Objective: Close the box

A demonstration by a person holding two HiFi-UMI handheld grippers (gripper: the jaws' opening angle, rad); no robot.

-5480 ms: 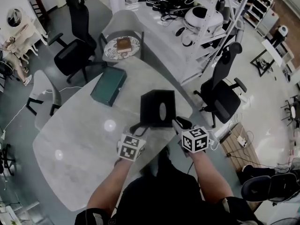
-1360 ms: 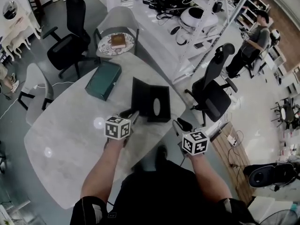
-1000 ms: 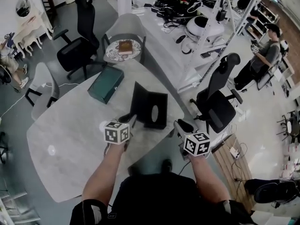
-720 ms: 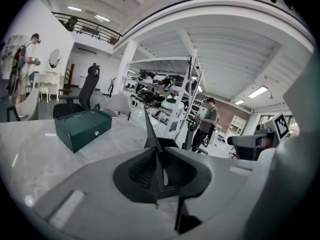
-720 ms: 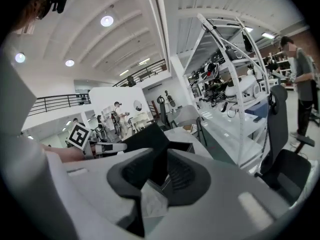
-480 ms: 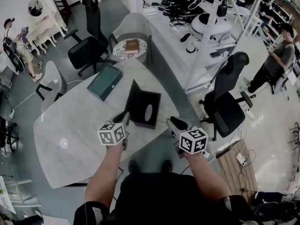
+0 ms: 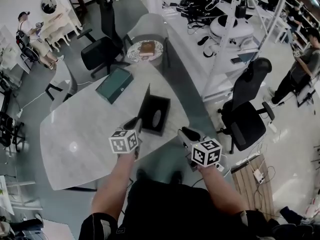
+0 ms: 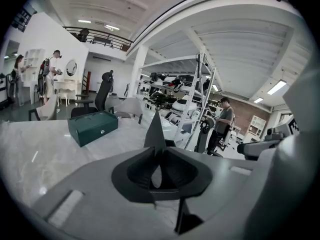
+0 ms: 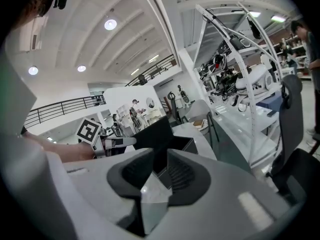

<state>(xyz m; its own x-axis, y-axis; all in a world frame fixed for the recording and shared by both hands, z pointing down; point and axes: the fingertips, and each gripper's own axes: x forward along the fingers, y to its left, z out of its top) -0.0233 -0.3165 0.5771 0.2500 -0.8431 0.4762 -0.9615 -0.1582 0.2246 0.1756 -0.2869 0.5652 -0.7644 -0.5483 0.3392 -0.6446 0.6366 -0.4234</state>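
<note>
**No legible writing anywhere in view**

No word, number or brand name could be read in any view. The only printed signs were black-and-white square markers, coded patterns rather than letters. They stood on the white cube (image 7: 124, 141) of the left gripper (image 7: 134, 125) and on the matching white cube (image 7: 206, 152) of the right gripper (image 7: 186, 133). The dark green rectangular case (image 8: 92, 128) showed one small pale fitting on its front, too small to show any lettering.

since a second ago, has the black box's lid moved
Yes. The lid has swung up toward closing over the black box, away from the green case.
</note>
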